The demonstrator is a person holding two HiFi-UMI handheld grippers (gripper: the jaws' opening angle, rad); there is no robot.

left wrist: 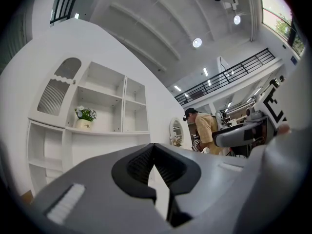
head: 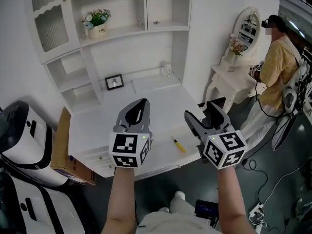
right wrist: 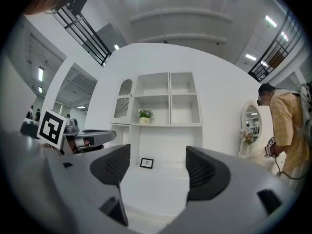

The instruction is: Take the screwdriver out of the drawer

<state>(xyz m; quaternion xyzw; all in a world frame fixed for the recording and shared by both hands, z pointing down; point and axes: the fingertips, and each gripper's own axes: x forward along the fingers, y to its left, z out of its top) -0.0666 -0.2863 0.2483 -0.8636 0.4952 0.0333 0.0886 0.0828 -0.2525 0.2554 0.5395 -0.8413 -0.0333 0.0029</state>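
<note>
Two grippers hover at the front edge of the white desk [head: 97, 126]. The yellow-handled screwdriver [head: 177, 144] already lies on the desktop close to that edge, between them and touching neither. The right gripper [head: 201, 112] has its jaws spread wide with nothing between them. The left gripper [head: 142, 104] has its jaws closed together, also empty.

Judging by this, the taking-out is done and the letting-go is the step in hand. The next move probably calls only for drawing both hands clear of the tool without nudging it.

The drawer front [head: 92, 157] sits under the front edge towards the desk's left corner; whether it is fully closed, and what is inside, cannot be told. On a hutch shelf, a pot [head: 101, 31] holds flowers [head: 96, 17]. A cardboard box [head: 61, 145] stands against the desk's left edge, its contents hidden.
</note>
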